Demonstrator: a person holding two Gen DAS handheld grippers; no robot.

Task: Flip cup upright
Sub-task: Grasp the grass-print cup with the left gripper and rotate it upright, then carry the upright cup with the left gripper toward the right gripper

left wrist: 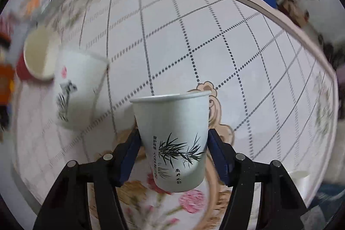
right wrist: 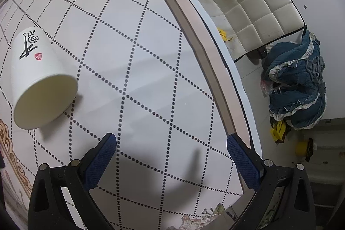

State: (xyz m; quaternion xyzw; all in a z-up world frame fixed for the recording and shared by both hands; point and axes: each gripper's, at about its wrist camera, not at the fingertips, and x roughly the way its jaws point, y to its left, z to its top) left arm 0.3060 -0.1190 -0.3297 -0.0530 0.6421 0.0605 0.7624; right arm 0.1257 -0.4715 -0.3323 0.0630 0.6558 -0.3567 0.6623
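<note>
In the left wrist view my left gripper [left wrist: 172, 143] is shut on a white paper cup with a bamboo print [left wrist: 172, 139]. The cup stands rim up between the blue pads, above the table. A second white paper cup [left wrist: 75, 89] is blurred at the left, near a cream bowl [left wrist: 38, 53]. In the right wrist view my right gripper [right wrist: 171, 154] is open and empty above the table. A white paper cup with black calligraphy [right wrist: 41, 77] lies on its side at the left, mouth toward the camera, well left of the right gripper.
The table carries a white cloth [right wrist: 140, 57] with dotted diamonds and flower prints. Its edge [right wrist: 200, 46] runs diagonally at the right. Beyond it are a cream chair [right wrist: 258, 8] and a blue cloth heap [right wrist: 295, 83] on the floor. Blurred red and orange items [left wrist: 8, 70] sit far left.
</note>
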